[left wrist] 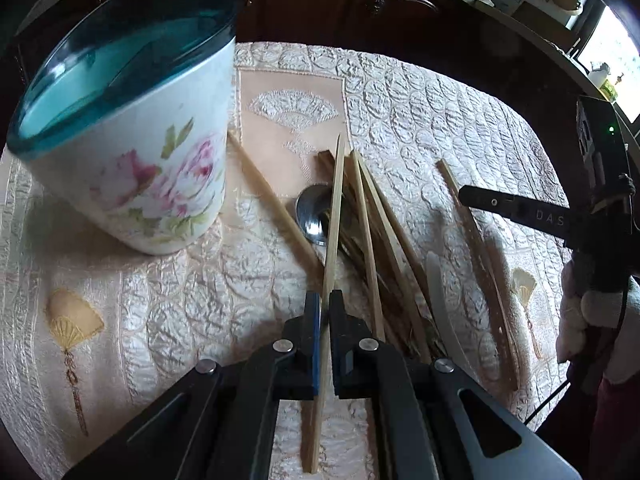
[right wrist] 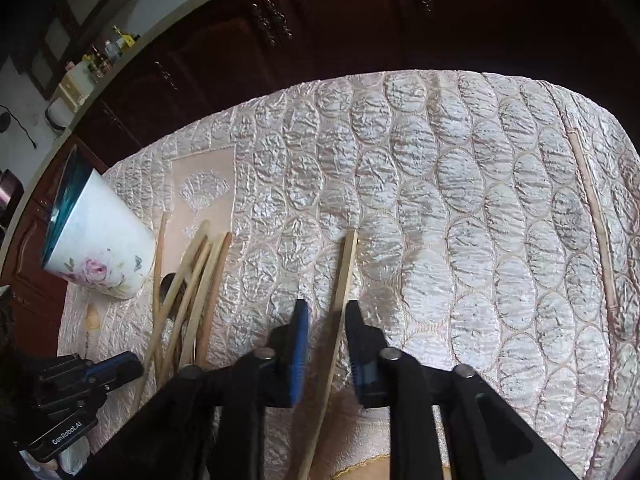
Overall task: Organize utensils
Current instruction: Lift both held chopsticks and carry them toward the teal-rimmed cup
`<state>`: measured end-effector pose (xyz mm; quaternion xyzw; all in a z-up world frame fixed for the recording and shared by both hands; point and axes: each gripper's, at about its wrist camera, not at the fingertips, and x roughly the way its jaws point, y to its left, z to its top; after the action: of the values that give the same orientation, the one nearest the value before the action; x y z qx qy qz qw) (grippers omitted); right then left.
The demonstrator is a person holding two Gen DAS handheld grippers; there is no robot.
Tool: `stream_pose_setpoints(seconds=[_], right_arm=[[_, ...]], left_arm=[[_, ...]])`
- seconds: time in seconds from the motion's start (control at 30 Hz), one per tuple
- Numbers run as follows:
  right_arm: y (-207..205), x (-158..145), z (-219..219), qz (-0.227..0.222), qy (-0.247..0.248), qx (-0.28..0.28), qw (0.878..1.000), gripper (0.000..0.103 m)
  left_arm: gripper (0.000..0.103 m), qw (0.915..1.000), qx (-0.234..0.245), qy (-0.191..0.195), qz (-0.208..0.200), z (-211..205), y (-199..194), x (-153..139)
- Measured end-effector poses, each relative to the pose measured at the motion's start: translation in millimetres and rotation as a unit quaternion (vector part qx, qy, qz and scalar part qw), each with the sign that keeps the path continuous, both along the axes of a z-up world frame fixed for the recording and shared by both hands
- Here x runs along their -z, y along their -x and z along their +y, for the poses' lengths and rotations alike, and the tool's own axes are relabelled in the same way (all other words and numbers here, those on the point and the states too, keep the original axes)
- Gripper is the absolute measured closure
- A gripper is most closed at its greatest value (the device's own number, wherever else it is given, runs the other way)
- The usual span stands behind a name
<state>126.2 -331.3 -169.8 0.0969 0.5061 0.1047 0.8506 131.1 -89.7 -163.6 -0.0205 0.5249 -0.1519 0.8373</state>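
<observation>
A white flower-printed cup (left wrist: pixel 132 160) with a teal rim stands at the left of the quilted cloth. My left gripper (left wrist: pixel 325 300) is shut on one wooden chopstick (left wrist: pixel 334 208), which points away over a pile of chopsticks (left wrist: pixel 380 240) and a metal spoon (left wrist: pixel 312 210). My right gripper (right wrist: pixel 328 314) is open over the cloth. A single chopstick (right wrist: pixel 347 264) lies between its fingers, close to the right finger (right wrist: pixel 360 332), with a gap on the left side. The cup (right wrist: pixel 100 256), the pile (right wrist: pixel 188 300) and the left gripper (right wrist: pixel 128 366) show at the left of the right wrist view.
A pale flat utensil (left wrist: pixel 436 292) lies beside the pile, and the right gripper (left wrist: pixel 468 196) reaches in from the right. The cloth-covered table (right wrist: pixel 460 200) ends at a rounded far edge before dark wooden cabinets (right wrist: pixel 360 20). A thin bamboo-like strip (right wrist: pixel 596 232) lies at the far right.
</observation>
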Motion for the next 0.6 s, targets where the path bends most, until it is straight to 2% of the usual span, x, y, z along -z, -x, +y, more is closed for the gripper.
stream_pose_setpoints(seconds=[0.17, 0.23, 0.33, 0.6], right_arm=[[-21.6, 11.8, 17.3, 0.010, -0.009, 0.010, 1.000, 0.078], [-30.5, 14.6, 20.7, 0.014, -0.009, 0.010, 1.000, 0.078], [-43.9, 18.7, 20.9, 0.021, -0.013, 0.015, 1.000, 0.078], [-70.5, 15.6, 21.0, 0.024, -0.017, 0.016, 0.999, 0.077]], left_arm=[[0.099, 0.9996, -0.009, -0.017, -0.019, -0.1, -14.4, -3.1], [0.097, 0.9996, -0.013, -0.019, -0.018, -0.6, -20.2, -0.9], [0.089, 0.9995, -0.017, -0.021, -0.016, -3.4, -28.7, -0.7], [0.088, 0.9992, -0.020, -0.035, -0.005, -18.5, -54.2, 7.6]])
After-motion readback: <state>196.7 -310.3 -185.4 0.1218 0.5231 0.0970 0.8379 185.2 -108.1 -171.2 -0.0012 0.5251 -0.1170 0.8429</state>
